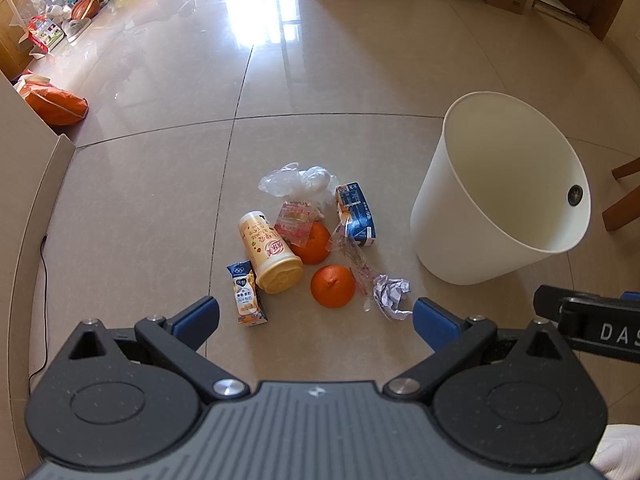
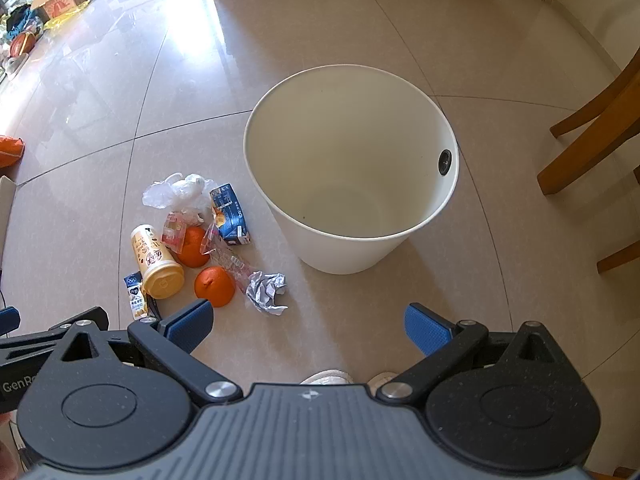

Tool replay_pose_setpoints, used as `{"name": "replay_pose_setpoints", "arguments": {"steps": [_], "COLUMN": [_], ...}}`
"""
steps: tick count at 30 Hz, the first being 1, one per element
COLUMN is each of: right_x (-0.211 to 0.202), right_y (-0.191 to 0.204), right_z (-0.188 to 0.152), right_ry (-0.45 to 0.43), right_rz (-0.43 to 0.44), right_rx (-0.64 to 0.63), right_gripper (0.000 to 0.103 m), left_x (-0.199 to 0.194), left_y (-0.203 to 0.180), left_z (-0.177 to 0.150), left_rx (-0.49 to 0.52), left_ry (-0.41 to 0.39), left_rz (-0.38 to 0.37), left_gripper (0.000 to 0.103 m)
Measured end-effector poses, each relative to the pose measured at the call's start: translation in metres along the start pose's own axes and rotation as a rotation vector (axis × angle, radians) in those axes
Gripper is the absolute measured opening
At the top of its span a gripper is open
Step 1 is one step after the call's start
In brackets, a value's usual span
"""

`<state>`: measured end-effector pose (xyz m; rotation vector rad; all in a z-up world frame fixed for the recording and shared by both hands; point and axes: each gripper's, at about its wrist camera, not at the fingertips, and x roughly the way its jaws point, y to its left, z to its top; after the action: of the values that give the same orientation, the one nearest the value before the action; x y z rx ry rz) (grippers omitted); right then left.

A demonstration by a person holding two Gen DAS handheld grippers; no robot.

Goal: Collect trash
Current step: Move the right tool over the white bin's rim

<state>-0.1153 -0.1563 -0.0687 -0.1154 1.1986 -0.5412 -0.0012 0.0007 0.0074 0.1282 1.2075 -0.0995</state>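
Left hand-held gripper (image 1: 316,320) and right hand-held gripper (image 2: 308,326), both wide apart.

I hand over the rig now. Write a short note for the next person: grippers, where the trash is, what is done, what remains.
Left gripper: open, holding nothing, above the pile.
Right gripper: open, holding nothing, facing the white bin.
The bin stands upright on the floor, right of the pile; it looks empty.
Pile on the floor: yellow cup, two oranges, blue carton, small snack pack, crumpled paper, plastic bag, wrappers.
Done: nothing binned. Left: everything.
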Motion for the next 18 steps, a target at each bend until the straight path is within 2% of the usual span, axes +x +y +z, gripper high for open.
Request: {"name": "replay_pose_setpoints", "arguments": {"steps": [18], "right_x": [0.0012], "right_y": [-0.0002], "right_z": [0.0004], "right_ry": [-0.009], "right_rz": [-0.007], "right_rx": [-0.005], "right_gripper": [0.103], "left_x": [0.0022], "left_y": [0.0023], "left_z": [-0.0015], "left_rx": [0.022], "left_ry": [-0.006], "left_rz": [-0.019], "left_gripper": [0.102]}}
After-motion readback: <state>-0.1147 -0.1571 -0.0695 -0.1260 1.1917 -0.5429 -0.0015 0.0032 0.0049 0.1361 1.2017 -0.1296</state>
